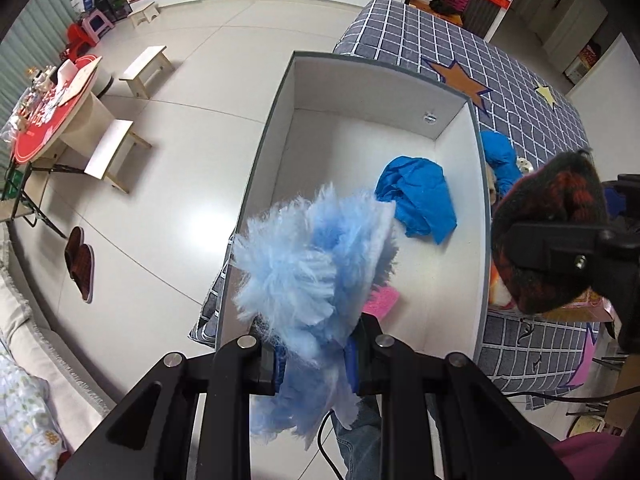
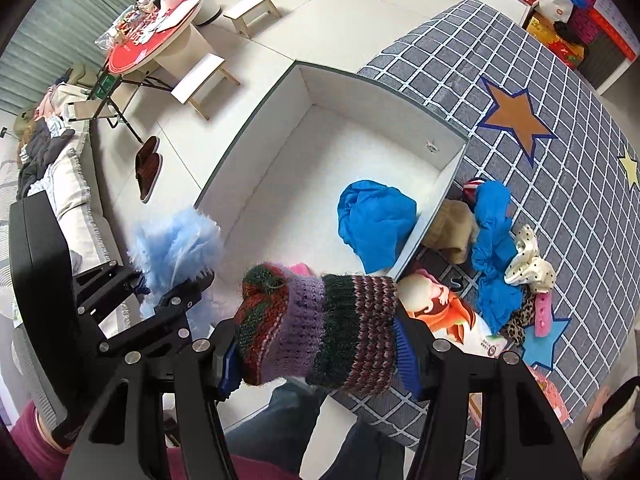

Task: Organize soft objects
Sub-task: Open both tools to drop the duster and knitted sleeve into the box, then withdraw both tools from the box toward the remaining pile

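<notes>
My left gripper (image 1: pixel 314 354) is shut on a fluffy light-blue cloth (image 1: pixel 308 256), held over the near end of the white box (image 1: pixel 260 148); it also shows in the right wrist view (image 2: pixel 176 242). My right gripper (image 2: pixel 316 354) is shut on a striped knitted sock (image 2: pixel 316 328) of red, purple and dark green, held at the box's near right corner; it also shows in the left wrist view (image 1: pixel 548 232). A blue cloth (image 2: pixel 374 226) and a pink item (image 1: pixel 382 300) lie inside the box.
The box stands on a grey checked tablecloth (image 2: pixel 560 120) with stars. Beside it lie a blue glove (image 2: pixel 494 248), a tan cloth (image 2: pixel 452 228), a polka-dot scrunchie (image 2: pixel 528 264), a leopard-print item (image 2: pixel 520 324) and a cartoon-printed packet (image 2: pixel 448 312). Stools, slippers (image 2: pixel 148 168) and a red table sit on the floor.
</notes>
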The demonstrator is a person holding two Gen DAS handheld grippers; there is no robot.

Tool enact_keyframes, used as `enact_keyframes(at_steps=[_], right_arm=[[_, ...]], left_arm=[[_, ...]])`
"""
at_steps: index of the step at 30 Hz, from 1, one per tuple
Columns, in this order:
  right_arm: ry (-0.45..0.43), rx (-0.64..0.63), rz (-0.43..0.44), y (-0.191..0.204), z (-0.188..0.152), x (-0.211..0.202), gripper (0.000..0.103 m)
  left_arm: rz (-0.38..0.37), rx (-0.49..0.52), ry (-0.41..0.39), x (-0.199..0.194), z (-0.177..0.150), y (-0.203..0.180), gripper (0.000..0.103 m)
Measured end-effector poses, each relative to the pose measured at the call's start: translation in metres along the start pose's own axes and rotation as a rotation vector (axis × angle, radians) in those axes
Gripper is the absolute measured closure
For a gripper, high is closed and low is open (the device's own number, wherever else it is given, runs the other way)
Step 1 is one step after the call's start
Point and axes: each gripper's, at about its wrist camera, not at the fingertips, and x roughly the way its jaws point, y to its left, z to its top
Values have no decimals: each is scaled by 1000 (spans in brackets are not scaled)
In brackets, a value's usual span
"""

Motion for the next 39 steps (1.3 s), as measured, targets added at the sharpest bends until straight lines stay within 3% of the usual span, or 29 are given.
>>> enact_keyframes(at_steps=[7, 10, 12, 14, 19, 20, 21, 39], right_arm=[[16, 4, 17, 2, 6, 7, 40], [15, 0, 23, 2, 7, 6, 39], [10, 0, 24, 2, 8, 4, 26], [0, 1, 26, 1, 8, 2, 20], [-5, 18, 12, -4, 9, -1, 20], [-3, 23, 12, -5, 8, -1, 15], [0, 29, 12, -7, 8, 0, 0], [-25, 121, 12, -38, -5, -13, 0]], left_arm=[[-7, 12, 1, 1, 1, -4, 71], [-1, 13, -2, 1, 1, -6, 50], [0, 11, -4, 0, 1, -8, 32], [3, 9, 0, 1, 1, -8, 21], [-25, -22, -5, 1, 1, -7, 13], [-34, -27, -7, 1, 1, -7, 7], [-38, -32, -11, 0, 1, -6, 0], [-36, -3, -26, -7, 6, -22, 0]])
